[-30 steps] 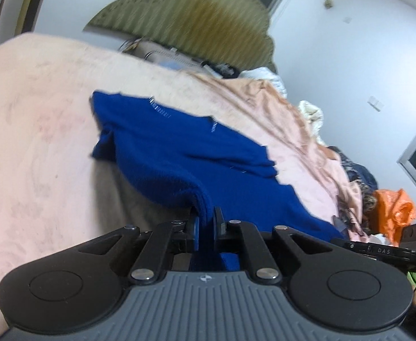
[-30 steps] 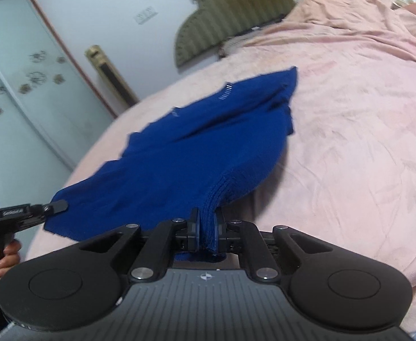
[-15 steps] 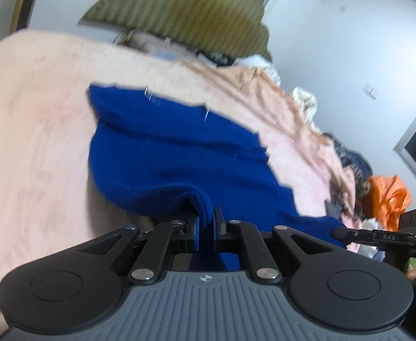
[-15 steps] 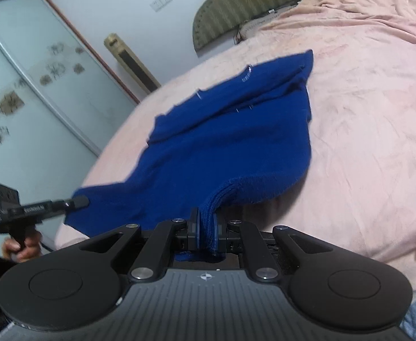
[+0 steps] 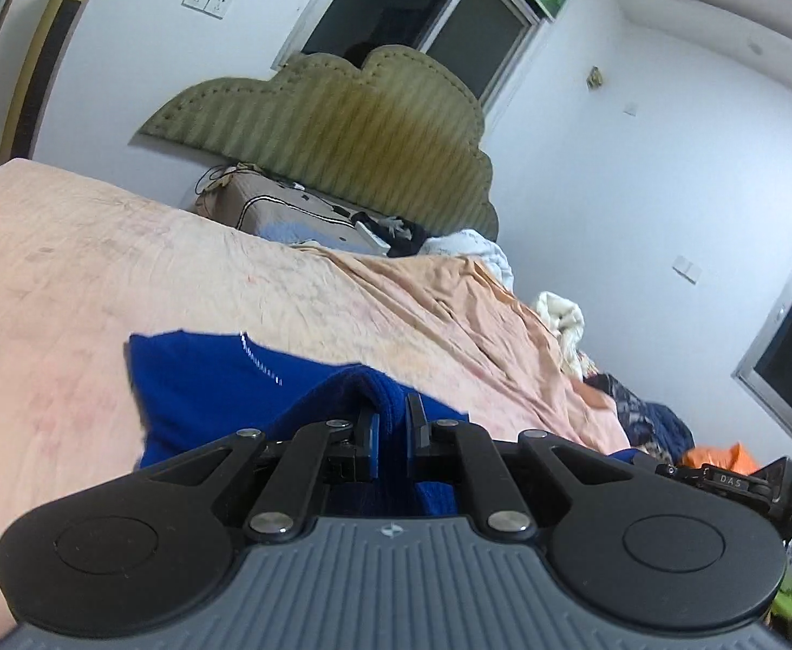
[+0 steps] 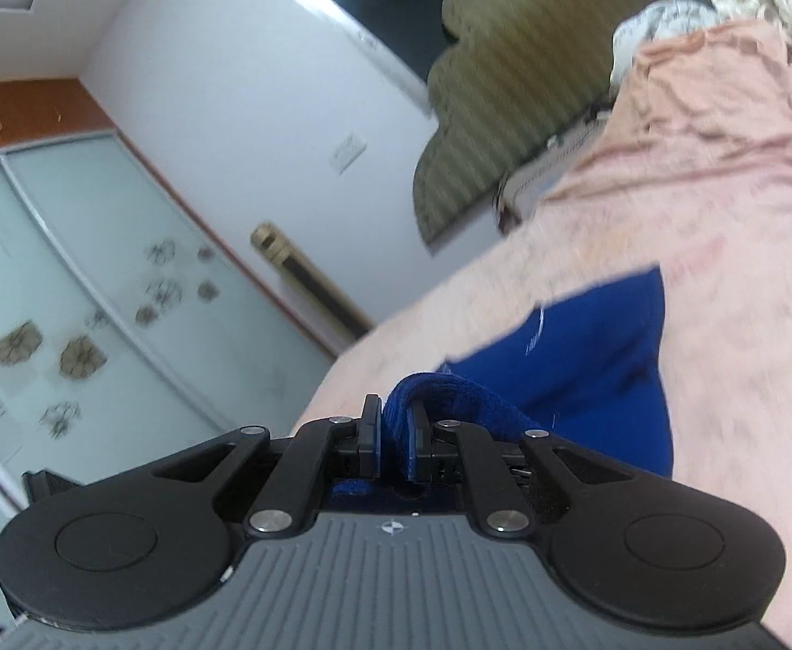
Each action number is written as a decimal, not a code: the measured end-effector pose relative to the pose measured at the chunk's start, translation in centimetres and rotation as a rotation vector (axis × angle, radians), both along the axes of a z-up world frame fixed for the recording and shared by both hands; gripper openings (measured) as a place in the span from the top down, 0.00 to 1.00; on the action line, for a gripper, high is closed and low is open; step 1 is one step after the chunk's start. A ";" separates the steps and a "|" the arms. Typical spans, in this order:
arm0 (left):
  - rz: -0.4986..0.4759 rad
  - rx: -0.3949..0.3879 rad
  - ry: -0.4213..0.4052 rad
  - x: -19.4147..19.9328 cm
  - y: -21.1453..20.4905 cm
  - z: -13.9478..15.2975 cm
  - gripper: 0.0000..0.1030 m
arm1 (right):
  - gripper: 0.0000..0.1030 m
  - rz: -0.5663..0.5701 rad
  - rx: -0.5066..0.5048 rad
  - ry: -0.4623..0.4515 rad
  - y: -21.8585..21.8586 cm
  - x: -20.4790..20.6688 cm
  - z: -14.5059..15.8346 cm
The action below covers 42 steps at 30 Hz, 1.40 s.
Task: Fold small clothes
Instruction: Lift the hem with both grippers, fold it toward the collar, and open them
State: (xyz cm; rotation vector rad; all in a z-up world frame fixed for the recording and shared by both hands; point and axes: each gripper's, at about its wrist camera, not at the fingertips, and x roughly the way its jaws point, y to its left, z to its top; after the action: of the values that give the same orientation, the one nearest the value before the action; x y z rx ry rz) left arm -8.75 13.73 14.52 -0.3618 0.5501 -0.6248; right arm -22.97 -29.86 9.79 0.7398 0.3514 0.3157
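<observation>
Left wrist view: left gripper (image 5: 390, 428) fingers pinch a bunched edge of the blue garment (image 5: 206, 395), the rest lying on the pink bed sheet (image 5: 71, 281) toward the headboard (image 5: 341, 146) end. Right gripper (image 6: 393, 433) pinches another edge; that view is blurred, so hold depth is probably shallow. Risk: knit slipping out, uneven fold.

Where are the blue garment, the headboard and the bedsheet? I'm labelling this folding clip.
blue garment (image 5: 206, 379), left wrist view, flat upper part.
headboard (image 5: 341, 135), left wrist view, padded middle.
bedsheet (image 6: 747, 325), right wrist view, bare pink stretch.
</observation>
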 end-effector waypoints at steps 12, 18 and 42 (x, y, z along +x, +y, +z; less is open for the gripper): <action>0.050 0.104 0.122 16.2 -5.1 -4.5 0.92 | 0.88 -0.120 0.096 0.066 -4.2 13.6 -3.3; 0.140 0.152 0.252 23.6 -6.2 -10.2 0.92 | 0.88 -0.165 0.100 0.184 -5.6 21.6 -7.4; 0.360 0.226 0.270 25.7 0.9 -12.5 0.20 | 0.25 -0.265 -0.117 0.270 -5.8 28.1 -10.4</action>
State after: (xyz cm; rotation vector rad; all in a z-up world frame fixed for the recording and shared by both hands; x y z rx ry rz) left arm 16.94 14.60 2.01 -0.3231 0.7840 -0.1636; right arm 5.08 -35.65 -0.64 0.7057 0.5166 -0.0562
